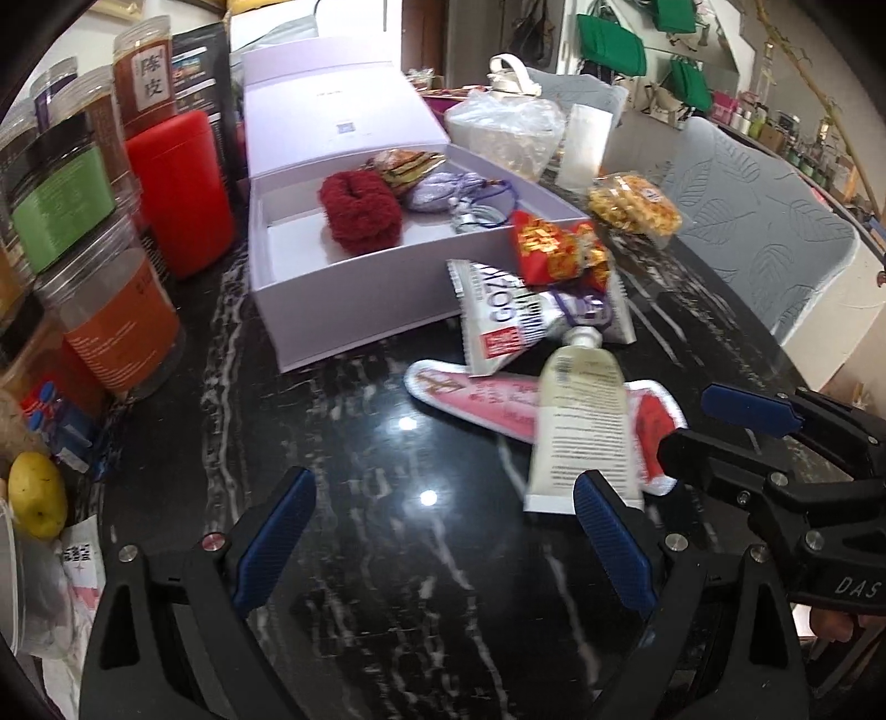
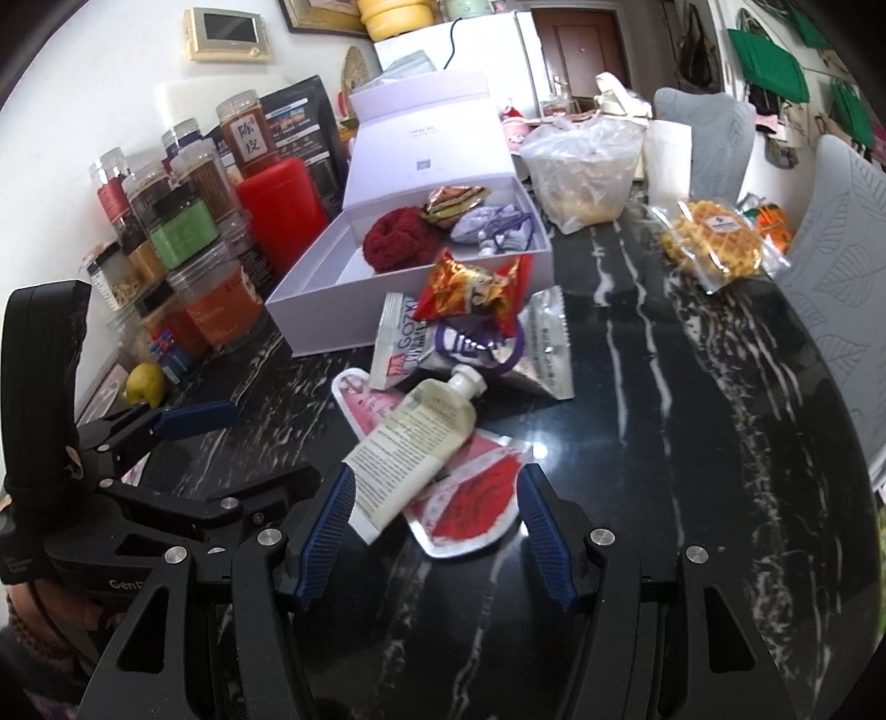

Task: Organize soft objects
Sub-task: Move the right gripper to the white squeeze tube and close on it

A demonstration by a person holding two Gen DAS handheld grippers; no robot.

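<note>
Tube (image 2: 412, 448) lies on red pouch (image 2: 470, 509) on worktop (image 2: 637, 443), long axis slanting, cap toward lavender box (image 2: 310, 310). Right gripper (image 2: 437, 537) nearer, jaws apart, straddling tube's flat end, not pressing. Left gripper (image 1: 443, 543) jaws apart, empty, tube just beside right pad.

home dining room | marble table (image 2: 692, 443) | chairs (image 2: 847, 266) | fridge (image 2: 498, 44)
</note>
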